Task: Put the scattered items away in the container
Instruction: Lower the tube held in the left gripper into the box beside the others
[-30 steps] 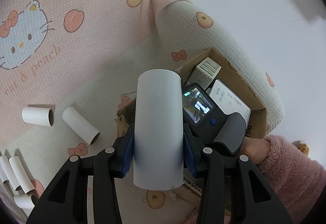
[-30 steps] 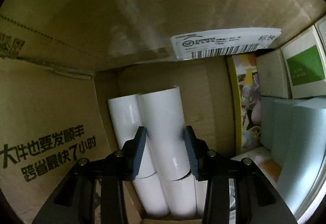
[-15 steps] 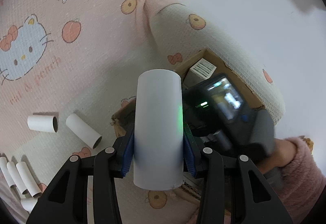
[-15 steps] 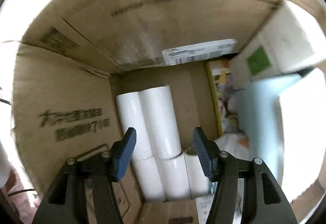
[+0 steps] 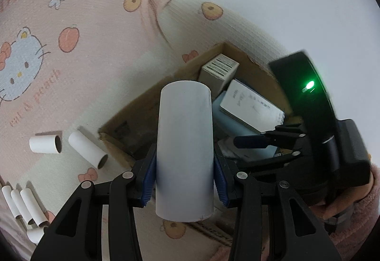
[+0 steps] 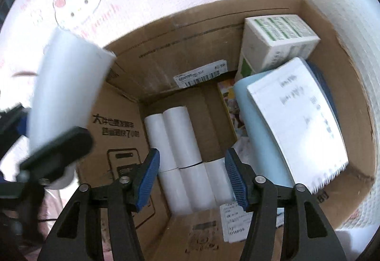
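**Now one tube is held over the box**

Left wrist view: the left gripper (image 5: pixel 185 177) pinches a white tube (image 5: pixel 184 149). Its long side points away from the camera, toward the cardboard box (image 5: pixel 133 116). Two tubes (image 5: pixel 87 149) lie on the blanket (image 5: pixel 71 71) beside the box's left edge. About four more lie at the bottom left.

Right wrist view: the right gripper (image 6: pixel 192 177) is spread wide, holding nothing. Five tubes (image 6: pixel 180 139) lie flat in the box's left corner.
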Available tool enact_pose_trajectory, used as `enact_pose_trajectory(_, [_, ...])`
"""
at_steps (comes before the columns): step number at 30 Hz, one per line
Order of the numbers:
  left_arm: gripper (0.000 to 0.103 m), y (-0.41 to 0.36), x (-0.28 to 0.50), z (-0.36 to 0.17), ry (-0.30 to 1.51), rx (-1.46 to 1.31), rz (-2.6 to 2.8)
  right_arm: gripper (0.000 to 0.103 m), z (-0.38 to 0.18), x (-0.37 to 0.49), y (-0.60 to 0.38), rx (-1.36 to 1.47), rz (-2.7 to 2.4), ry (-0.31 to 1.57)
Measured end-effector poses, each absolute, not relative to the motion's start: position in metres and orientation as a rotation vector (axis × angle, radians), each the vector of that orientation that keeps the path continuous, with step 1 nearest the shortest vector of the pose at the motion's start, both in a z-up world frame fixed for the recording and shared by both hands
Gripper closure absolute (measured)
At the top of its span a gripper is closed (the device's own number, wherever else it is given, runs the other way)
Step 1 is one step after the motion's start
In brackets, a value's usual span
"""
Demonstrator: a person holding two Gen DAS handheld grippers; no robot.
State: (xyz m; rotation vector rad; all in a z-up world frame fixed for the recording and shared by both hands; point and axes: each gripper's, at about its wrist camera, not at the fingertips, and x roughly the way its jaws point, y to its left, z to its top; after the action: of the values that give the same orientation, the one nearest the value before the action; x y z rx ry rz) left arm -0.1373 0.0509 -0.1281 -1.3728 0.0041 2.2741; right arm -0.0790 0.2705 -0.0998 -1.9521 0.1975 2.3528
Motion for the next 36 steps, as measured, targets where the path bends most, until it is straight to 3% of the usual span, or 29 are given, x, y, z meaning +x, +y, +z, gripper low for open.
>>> enact_pose_trajectory(2, [0.056, 0.06, -0.136, -0.129, 0.026, -1.386, 2.272, 0.08, -0.096, -0.076, 0.273, -1.95, 2.346, 0.282])
enact_pose_trajectory(4, [0.056, 0.067, -0.136, -0.131, 0.058, -1.403, 2.278, 0.085, -0.101, -0.074, 0.274, -1.957, 2.351, 0.357])
enact_pose_trajectory(15, [0.057, 0.099, -0.137, -0.14, 0.136, -1.464, 2.259, 0.085, -0.067, -0.049, 0.297, -1.859, 2.41, 0.464])
enact_pose_trajectory(28, [0.057, 0.127, -0.174, -0.18, 0.146, -1.857, 2.158, 0.085, -0.059, -0.036, 0.333, -1.743, 2.4, 0.552])
enact_pose_trajectory(36, [0.057, 0.128, -0.2, -0.222, -0.087, -2.117, 2.118, 0.085, -0.057, -0.038, 0.343, -1.714, 2.397, 0.488])
